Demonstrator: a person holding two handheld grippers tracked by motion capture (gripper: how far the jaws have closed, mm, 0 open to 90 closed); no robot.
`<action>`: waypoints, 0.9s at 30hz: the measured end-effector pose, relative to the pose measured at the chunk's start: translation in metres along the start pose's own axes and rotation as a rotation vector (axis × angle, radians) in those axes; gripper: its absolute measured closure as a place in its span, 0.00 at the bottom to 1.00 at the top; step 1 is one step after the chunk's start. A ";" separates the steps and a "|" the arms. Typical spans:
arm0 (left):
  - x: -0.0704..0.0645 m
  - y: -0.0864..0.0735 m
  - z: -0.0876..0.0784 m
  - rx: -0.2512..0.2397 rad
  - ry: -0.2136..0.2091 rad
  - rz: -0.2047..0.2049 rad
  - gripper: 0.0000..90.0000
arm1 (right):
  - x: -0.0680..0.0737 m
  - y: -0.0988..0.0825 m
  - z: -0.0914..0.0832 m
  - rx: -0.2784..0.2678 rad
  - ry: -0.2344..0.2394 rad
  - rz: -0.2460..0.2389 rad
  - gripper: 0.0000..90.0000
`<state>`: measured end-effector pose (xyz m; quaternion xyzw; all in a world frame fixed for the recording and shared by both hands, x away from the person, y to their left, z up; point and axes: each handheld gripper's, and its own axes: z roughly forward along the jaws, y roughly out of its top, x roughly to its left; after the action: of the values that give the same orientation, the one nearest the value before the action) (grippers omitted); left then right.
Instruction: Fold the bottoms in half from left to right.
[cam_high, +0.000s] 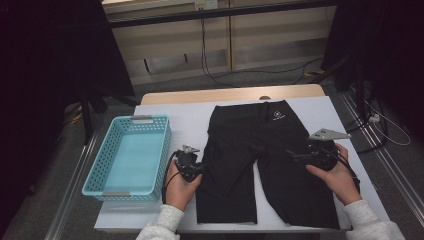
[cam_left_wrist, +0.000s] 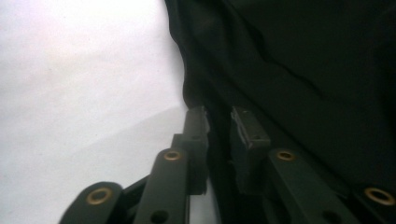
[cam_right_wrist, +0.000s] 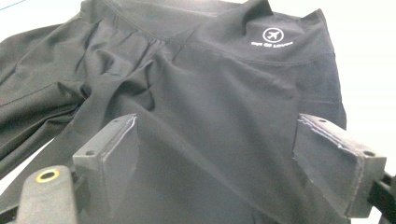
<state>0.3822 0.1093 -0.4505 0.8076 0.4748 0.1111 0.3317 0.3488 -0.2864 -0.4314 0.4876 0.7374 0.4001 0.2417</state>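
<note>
Left tool (cam_left_wrist: 219, 123) pinches the black shorts' (cam_high: 265, 150) left edge; right tool (cam_right_wrist: 224, 163) hovers released above them.

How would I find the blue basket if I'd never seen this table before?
Start at the white-covered table in the middle of the room. On it lie black shorts, spread flat. Look to their left: the basket sits by the table's left edge. It is the one light-blue thing there, a rectangular tub whose walls are full of small holes.
</note>
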 end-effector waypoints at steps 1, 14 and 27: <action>0.000 0.000 0.000 0.000 -0.012 -0.006 0.88 | 0.000 0.000 0.001 0.001 0.003 -0.006 0.16; -0.004 0.001 0.002 -0.010 -0.075 0.015 0.84 | 0.002 0.001 0.000 0.000 0.016 -0.015 0.16; -0.002 -0.012 -0.008 -0.028 -0.021 0.019 0.67 | 0.005 0.003 0.003 -0.001 0.020 -0.025 0.16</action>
<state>0.3689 0.1145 -0.4521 0.8086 0.4619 0.1125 0.3467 0.3504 -0.2805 -0.4305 0.4742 0.7455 0.4024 0.2395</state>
